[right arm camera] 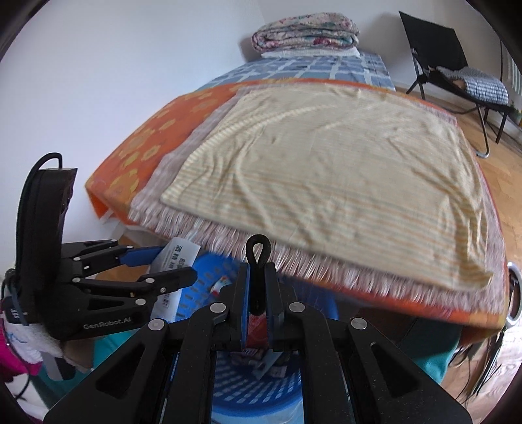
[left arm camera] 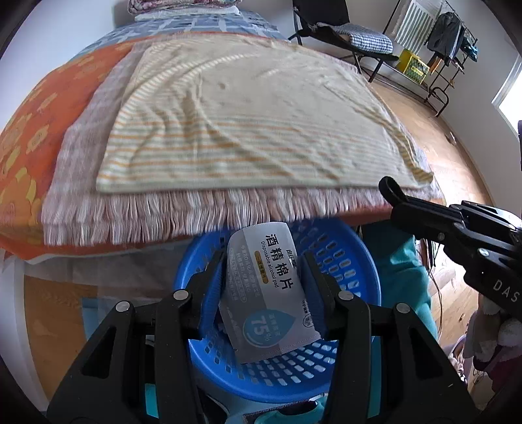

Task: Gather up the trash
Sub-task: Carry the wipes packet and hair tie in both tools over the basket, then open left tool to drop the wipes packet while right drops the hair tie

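I'm looking across a bed (left arm camera: 49,107) against a white wall, a striped yellow towel (left arm camera: 248,114) spread over a fringed cloth (left arm camera: 163,212), a folded quilt (right arm camera: 305,31) at the far end. Wood floor (left arm camera: 437,146) to the right, with a black chair (right arm camera: 437,55). Below the bed's edge sits the blue basket (left arm camera: 345,261). My left gripper (left arm camera: 266,277) is clamped on the alcohol pad packet (left arm camera: 270,287), holding it right over the basket's opening. My right gripper (right arm camera: 257,287) is pinched tight on a small black loop (right arm camera: 257,254), just beside the left one, also above the basket.
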Demonstrator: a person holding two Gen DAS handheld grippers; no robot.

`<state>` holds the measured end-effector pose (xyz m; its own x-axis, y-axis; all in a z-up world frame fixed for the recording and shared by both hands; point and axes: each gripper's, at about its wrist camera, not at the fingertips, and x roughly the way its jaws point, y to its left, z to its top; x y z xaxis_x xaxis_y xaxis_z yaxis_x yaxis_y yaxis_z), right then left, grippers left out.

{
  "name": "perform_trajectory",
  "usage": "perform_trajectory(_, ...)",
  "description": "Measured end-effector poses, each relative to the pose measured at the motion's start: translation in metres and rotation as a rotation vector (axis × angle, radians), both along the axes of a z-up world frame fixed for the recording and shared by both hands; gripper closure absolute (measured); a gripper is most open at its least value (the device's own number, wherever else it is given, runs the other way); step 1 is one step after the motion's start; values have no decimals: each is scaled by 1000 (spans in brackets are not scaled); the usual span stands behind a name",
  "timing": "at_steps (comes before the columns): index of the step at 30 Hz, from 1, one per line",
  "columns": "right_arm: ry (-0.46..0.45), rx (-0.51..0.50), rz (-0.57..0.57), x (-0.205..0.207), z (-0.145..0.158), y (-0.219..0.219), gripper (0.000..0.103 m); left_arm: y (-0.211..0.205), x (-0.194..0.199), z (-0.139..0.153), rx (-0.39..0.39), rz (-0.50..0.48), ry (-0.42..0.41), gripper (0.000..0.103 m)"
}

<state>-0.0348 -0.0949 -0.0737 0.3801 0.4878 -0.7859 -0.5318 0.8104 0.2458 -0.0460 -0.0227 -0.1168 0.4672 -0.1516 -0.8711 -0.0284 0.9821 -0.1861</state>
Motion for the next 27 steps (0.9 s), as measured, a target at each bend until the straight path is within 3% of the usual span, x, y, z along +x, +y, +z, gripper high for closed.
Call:
perform_trajectory(11,72,-6,-15,-17,-28,1,97,-11,-14,-28,21,-28,43,55)
perform_trajectory(20,123,5,-48,-17,-44,-6,96,-8,-17,-34,23,-19,51,55)
perform_trajectory(27,133,8,-60,-17,-48,-8,96,-7,-18,-34,27,-18,52,45)
